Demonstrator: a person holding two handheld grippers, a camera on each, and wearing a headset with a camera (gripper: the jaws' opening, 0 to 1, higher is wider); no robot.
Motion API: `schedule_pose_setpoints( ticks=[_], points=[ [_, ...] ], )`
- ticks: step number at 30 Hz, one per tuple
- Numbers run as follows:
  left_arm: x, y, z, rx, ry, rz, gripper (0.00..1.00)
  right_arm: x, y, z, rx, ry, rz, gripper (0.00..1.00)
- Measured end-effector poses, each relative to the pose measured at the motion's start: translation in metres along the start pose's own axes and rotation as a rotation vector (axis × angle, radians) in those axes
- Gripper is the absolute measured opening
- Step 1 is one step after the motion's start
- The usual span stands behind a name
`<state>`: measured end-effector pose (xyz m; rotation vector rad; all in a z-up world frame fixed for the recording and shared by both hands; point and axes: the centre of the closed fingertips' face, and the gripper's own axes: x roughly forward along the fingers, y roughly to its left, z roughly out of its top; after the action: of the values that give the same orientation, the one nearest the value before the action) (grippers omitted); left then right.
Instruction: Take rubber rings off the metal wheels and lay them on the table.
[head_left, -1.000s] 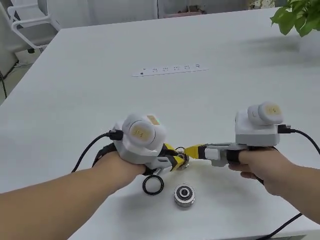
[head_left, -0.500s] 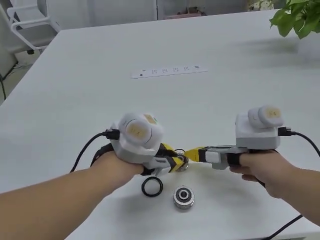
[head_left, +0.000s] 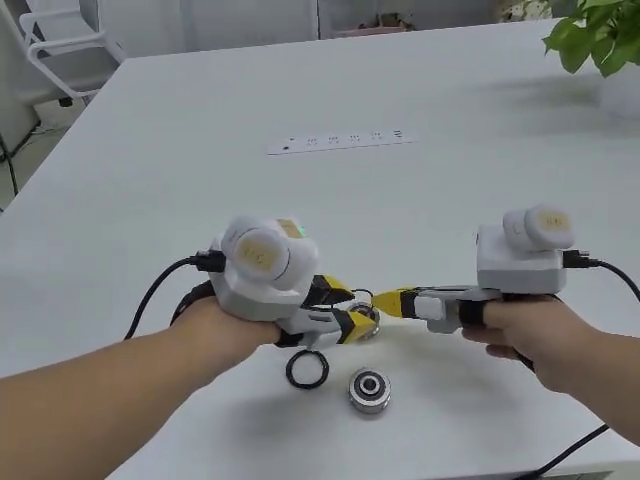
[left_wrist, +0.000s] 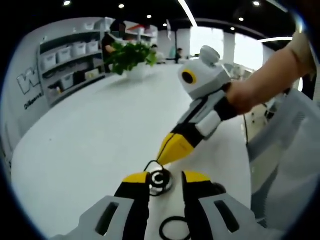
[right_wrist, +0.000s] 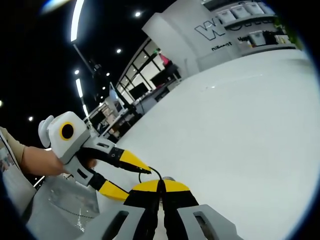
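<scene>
My left gripper (head_left: 358, 319) is shut on a small metal wheel (head_left: 368, 321) held just above the white table (head_left: 180, 170). In the left gripper view the wheel (left_wrist: 159, 183) sits between the yellow jaws. My right gripper (head_left: 384, 303) meets it from the right, shut on the thin black rubber ring (left_wrist: 149, 164) of that wheel. The ring (right_wrist: 154, 173) shows as a thin loop ahead of the right gripper (right_wrist: 161, 184). A loose black rubber ring (head_left: 307, 369) lies on the table beside a bare metal wheel (head_left: 369, 389).
A white power strip (head_left: 342, 141) lies mid-table. A potted plant (head_left: 595, 35) stands at the far right corner and a white chair (head_left: 55, 45) at the far left. Black cables (head_left: 160, 295) trail from both grippers. The table's front edge is close below the bare wheel.
My left gripper's body has rolled and shifted slightly to the left. The jaws, the wheel and the right gripper stay about where they were.
</scene>
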<state>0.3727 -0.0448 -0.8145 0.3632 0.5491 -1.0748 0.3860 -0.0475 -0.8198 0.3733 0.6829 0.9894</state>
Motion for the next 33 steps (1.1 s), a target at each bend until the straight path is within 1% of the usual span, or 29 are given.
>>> schedule_pose_setpoints(
  ticks=[5, 15, 18, 30, 33],
  points=[
    [-0.008, -0.004, 0.007, 0.002, -0.028, -0.004, 0.29, -0.002, 0.002, 0.001, 0.002, -0.004, 0.003, 0.00],
    [-0.026, -0.008, 0.012, 0.007, -0.062, -0.004, 0.35, -0.006, 0.005, 0.004, -0.002, -0.009, 0.003, 0.00],
    [-0.032, -0.009, 0.013, 0.006, -0.074, -0.003, 0.38, -0.007, 0.008, 0.005, -0.006, -0.009, 0.005, 0.00],
    [-0.053, -0.015, 0.012, -0.004, -0.097, -0.004, 0.47, -0.005, 0.017, 0.008, -0.020, -0.001, 0.020, 0.00],
    [-0.057, -0.013, 0.009, -0.009, -0.100, -0.002, 0.50, -0.005, 0.018, 0.008, -0.024, 0.002, 0.022, 0.00]
  ],
)
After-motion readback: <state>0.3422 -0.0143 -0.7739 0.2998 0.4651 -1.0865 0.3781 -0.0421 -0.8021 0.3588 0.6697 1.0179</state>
